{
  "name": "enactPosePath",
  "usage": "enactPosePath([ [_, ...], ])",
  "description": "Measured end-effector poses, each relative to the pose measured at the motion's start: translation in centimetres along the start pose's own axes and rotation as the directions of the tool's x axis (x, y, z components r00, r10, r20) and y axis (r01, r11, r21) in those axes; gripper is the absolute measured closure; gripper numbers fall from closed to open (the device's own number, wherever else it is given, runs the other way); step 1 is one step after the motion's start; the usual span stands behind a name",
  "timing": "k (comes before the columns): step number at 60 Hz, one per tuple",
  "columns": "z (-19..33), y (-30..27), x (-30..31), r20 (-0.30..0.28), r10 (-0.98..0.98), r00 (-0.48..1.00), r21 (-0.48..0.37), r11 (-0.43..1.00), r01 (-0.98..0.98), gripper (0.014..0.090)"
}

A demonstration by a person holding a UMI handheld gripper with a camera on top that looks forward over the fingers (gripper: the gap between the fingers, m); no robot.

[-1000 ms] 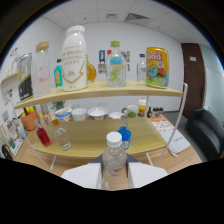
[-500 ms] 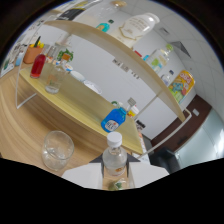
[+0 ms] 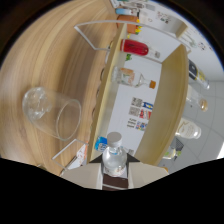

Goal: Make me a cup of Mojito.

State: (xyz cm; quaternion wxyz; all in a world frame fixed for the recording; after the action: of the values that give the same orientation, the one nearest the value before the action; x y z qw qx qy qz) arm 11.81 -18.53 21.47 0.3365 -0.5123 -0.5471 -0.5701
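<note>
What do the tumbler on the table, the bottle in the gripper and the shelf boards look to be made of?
The tumbler: clear glass or hard plastic; the wood grain shows through it, and its rim catches highlights. The bottle, clamped in the gripper: probably thin clear plastic, with a pale cap and see-through body. The shelf boards: light wood or wood-look laminate, matte, on a white wire frame.

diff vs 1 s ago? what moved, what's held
The claw has rolled about a quarter turn, tipping the clear bottle toward the empty glass, which now shows just ahead on the wooden table. Unchanged: the bottle stays gripped, cap on; the shelf items are where they were.
</note>
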Motion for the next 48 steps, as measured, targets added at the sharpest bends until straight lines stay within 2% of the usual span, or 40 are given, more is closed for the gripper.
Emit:
enactPosePath([
  [9, 0.7, -0.7, -1.2, -0.003, -0.262, 0.965, 0.012, 0.965, 0.262, 0.0708],
  [13, 1.0, -1.0, -1.6, -0.005, -0.314, 0.949, 0.027, 0.949, 0.314, 0.0707],
  [21, 0.8, -1.4, -1.6, -0.009, -0.321, 0.947, 0.052, 0.946, 0.321, 0.0707],
  [28, 0.4, -1.2, -0.9, 0.009, -0.238, 0.971, 0.063, 0.969, 0.237, 0.0707],
  [34, -0.5, -0.7, 1.0, 0.032, 0.028, 0.999, 0.07, 0.997, -0.03, 0.0704],
  [38, -1.4, -0.4, 2.9, 0.061, 0.281, 0.958, 0.095, 0.954, -0.286, 0.0705],
  [43, -2.4, 0.3, 4.3, 0.13, 0.574, 0.809, 0.112, 0.802, -0.587, 0.0702],
  [48, -3.0, 1.4, 4.1, 0.185, 0.797, 0.575, 0.068, 0.573, -0.817, 0.0703],
])
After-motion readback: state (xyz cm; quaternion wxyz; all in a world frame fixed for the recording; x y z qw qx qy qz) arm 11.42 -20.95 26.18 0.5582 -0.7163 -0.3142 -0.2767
